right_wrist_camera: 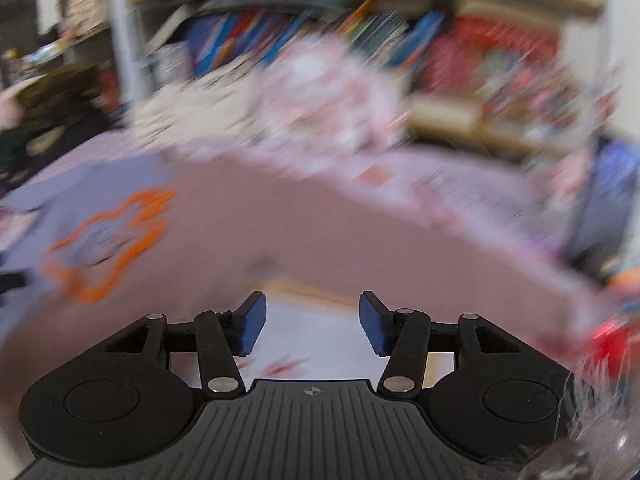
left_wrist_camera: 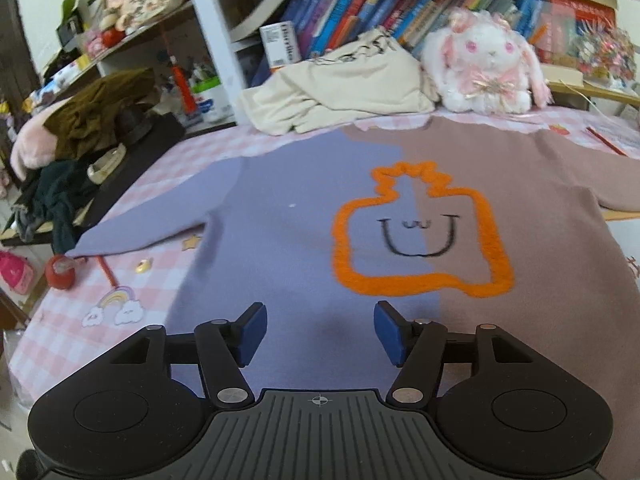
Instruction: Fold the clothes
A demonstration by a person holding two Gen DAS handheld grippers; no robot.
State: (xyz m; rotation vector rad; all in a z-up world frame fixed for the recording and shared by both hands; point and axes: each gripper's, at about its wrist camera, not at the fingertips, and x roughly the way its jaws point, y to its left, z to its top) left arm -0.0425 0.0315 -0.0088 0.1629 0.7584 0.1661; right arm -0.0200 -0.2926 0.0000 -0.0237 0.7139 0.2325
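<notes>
Here the sweater (left_wrist_camera: 360, 208) lay flat, front up, sleeves spread across the worktop (left_wrist_camera: 132, 280). My left gripper (left_wrist_camera: 320, 334) hovered over its hem, jaws apart, empty; my right gripper (right_wrist_camera: 311, 322), likewise parted, faced the sleeve through blur. A neat fold needed pinches at matching edges.

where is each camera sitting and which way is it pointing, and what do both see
Left wrist: sits on the left gripper, looking forward over the lilac-and-mauve sweater with the orange fuzzy outline toward the white plush rabbit; its own open jaws show.
Right wrist: sits on the right gripper, badly motion-blurred, facing the sweater's mauve half; its own open jaws show.
Shared: the sweater and the blurred bookshelf behind.
</notes>
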